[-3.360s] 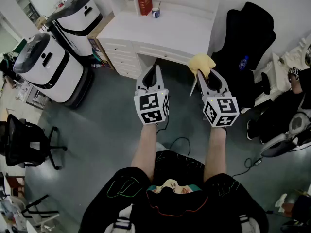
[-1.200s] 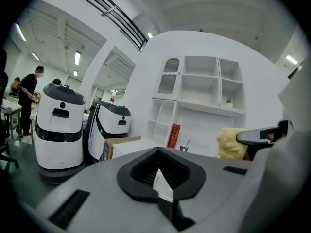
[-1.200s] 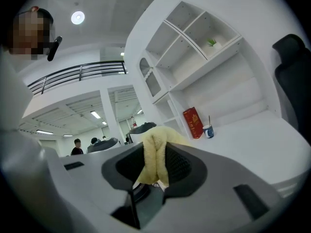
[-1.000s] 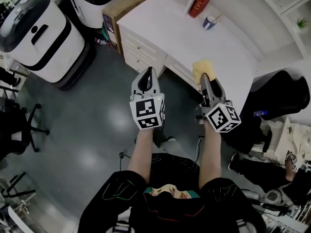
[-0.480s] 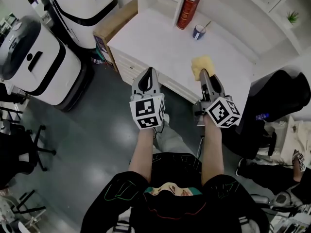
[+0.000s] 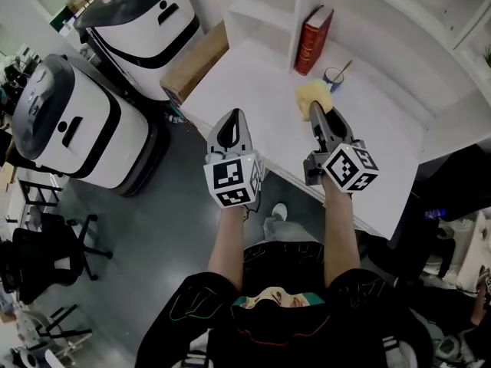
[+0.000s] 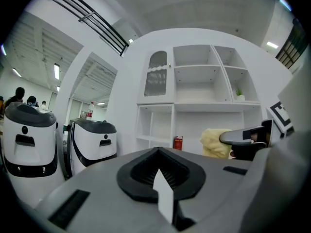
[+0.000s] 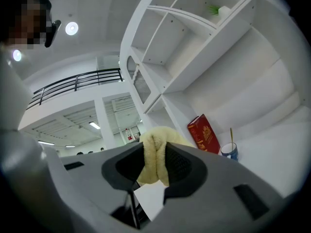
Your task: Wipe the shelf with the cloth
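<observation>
We saw a pale yellow cloth, a red book with gold print and a blue-and-white cup. The desk and shelf were white. Our left gripper and right gripper were grey, their cubes patterned in black-and-white squares. The floor was dark grey, the two machines white with black bands.

Office-style robotics workspace is being shown: a white desk with built-in shelves, a red book and a pen cup is being seen at 12 o'clock. Two large white-and-black machines are being parked at 10 o'clock, and black office chairs are being kept at 8 o'clock on grey floor.
</observation>
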A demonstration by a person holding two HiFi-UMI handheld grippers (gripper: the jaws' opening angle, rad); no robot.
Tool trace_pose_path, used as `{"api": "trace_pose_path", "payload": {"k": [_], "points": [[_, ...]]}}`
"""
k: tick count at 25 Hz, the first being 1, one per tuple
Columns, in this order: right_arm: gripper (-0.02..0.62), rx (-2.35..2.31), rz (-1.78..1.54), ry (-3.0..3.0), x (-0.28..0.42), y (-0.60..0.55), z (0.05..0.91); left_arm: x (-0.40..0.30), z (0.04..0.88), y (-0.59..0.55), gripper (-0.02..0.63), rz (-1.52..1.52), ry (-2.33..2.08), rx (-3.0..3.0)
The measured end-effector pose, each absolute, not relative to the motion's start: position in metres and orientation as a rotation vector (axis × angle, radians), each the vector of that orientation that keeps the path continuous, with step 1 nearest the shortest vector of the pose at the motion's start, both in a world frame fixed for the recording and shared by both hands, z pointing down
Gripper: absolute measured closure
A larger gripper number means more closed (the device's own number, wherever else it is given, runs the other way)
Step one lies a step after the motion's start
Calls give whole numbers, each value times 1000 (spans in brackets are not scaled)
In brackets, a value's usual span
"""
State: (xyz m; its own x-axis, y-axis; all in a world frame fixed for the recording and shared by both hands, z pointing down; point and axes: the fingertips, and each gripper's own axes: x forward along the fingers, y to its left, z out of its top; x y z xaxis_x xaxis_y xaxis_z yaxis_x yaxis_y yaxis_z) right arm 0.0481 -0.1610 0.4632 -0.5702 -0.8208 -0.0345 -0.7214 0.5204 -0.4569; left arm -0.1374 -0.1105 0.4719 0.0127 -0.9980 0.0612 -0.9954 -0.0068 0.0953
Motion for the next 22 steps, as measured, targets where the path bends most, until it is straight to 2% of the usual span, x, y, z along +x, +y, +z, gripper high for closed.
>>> {"api": "trace_pose_path", "payload": {"k": [10,22], "points": [[486,-1368,-501,2492,95,-256,448,-93,454,-202,607,-26,-2115,2225],[486,-1431,-385,2500,134,-283,426,-46,427,-253,607,-69,-2037,2334]]}}
